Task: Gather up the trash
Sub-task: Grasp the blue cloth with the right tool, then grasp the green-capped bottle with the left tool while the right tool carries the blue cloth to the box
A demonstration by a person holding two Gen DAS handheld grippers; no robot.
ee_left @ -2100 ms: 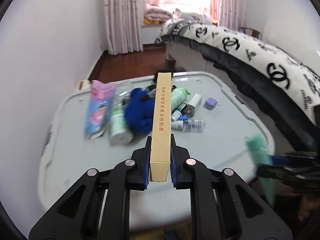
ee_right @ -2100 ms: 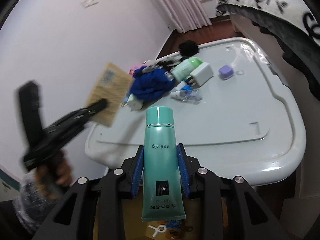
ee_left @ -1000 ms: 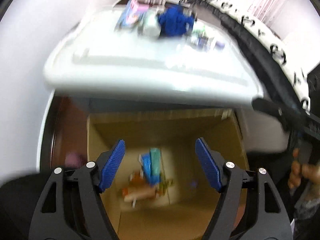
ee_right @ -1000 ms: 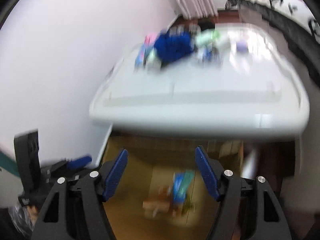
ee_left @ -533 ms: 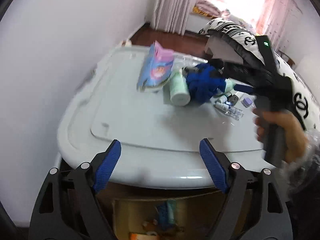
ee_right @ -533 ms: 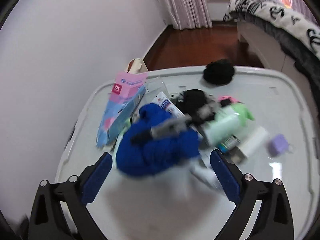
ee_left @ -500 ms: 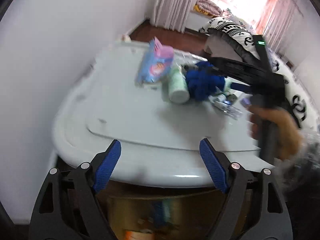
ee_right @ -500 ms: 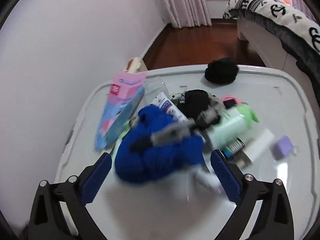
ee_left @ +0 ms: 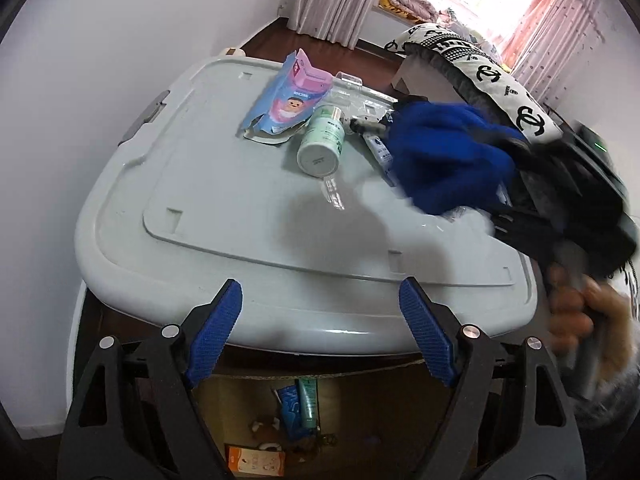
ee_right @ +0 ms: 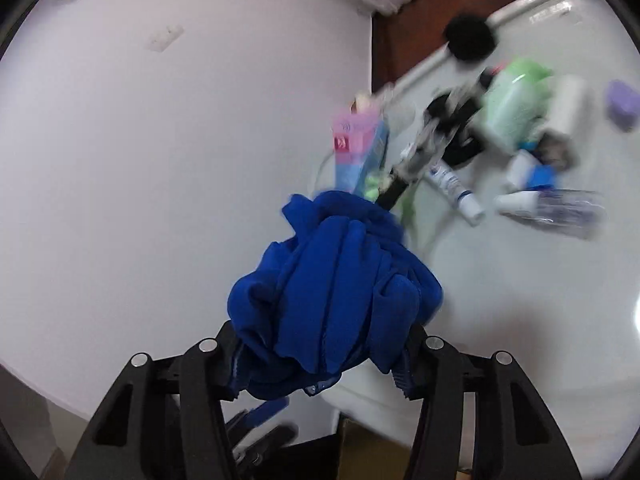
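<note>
A crumpled blue cloth (ee_right: 332, 288) sits between the blue pads of my right gripper (ee_right: 320, 360), whose jaws are closing and press on it. The left wrist view shows the same blue cloth (ee_left: 440, 160) lifted off the grey bin lid (ee_left: 240, 208), with a hand on the right gripper's handle. My left gripper (ee_left: 320, 292) hangs open and empty over the lid's front edge. Below it is a cardboard box (ee_left: 360, 420) holding a teal tube (ee_left: 308, 400) and other scraps.
On the lid lie a pink-and-blue carton (ee_left: 288, 96), a white-green bottle (ee_left: 322, 144), a green bottle (ee_right: 516, 104), a small tube (ee_right: 452, 184), a clear plastic bottle (ee_right: 560, 204), a purple item (ee_right: 622, 104) and a black puff (ee_right: 472, 38). A bed (ee_left: 500, 76) stands to the right.
The right gripper has closed on the blue cloth and pulled it up and away from the pile. The left gripper has stayed where it was, still open.
</note>
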